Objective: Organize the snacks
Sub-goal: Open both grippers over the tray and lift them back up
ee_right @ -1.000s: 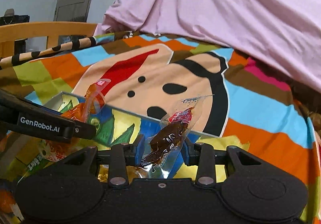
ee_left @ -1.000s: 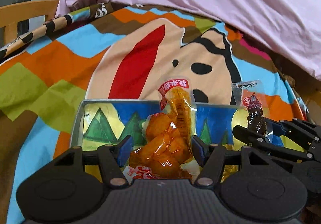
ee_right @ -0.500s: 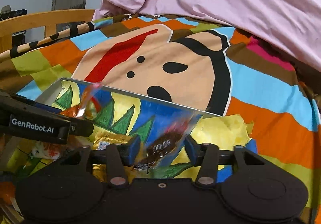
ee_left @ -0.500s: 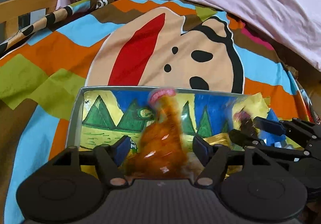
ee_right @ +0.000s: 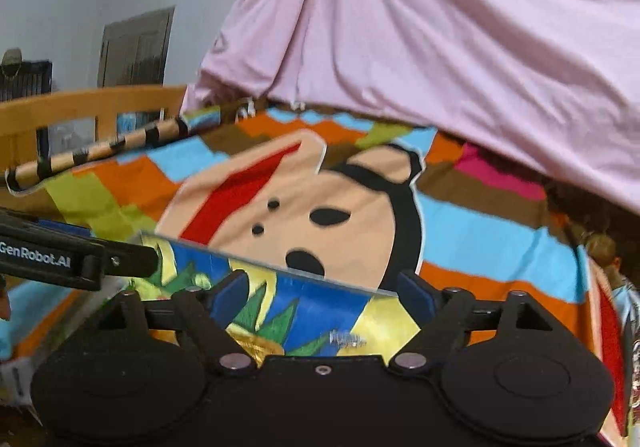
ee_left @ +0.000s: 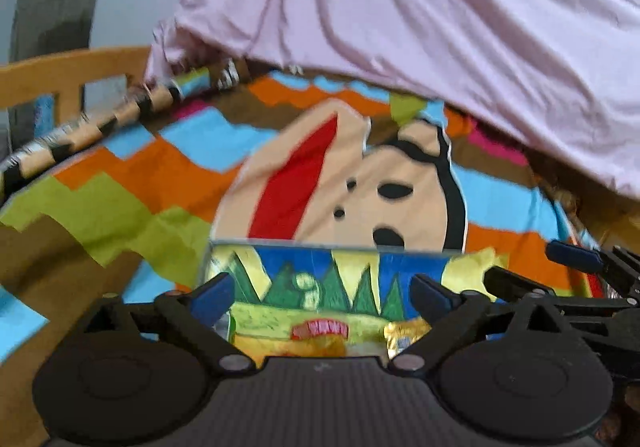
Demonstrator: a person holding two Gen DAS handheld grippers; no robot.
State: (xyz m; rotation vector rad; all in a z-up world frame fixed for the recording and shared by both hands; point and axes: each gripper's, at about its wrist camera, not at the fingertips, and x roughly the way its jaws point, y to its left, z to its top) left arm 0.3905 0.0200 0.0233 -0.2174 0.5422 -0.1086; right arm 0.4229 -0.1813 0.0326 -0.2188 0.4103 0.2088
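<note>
A shallow box [ee_left: 304,247] with a painted mountain picture inside lies on the cartoon bedspread; it also shows in the right wrist view [ee_right: 256,263]. My left gripper [ee_left: 322,293] is open and empty above it. An orange snack packet with a red label [ee_left: 320,331] lies in the box below the fingers, beside a gold wrapper [ee_left: 404,331]. My right gripper [ee_right: 320,293] is open and empty over the box. A gold wrapper [ee_right: 256,345] and a clear packet [ee_right: 346,339] lie under it.
A pink sheet [ee_left: 420,27] drapes over the back of the bed. A wooden bed rail [ee_left: 68,75] runs along the left. The right gripper shows at the right of the left wrist view [ee_left: 532,275]. The left gripper's finger [ee_right: 80,259] crosses the right wrist view.
Both grippers opened and let go of their snack packets, which dropped into the box. Both grippers then lifted and tilted up, so more of the sheet and wall shows.
</note>
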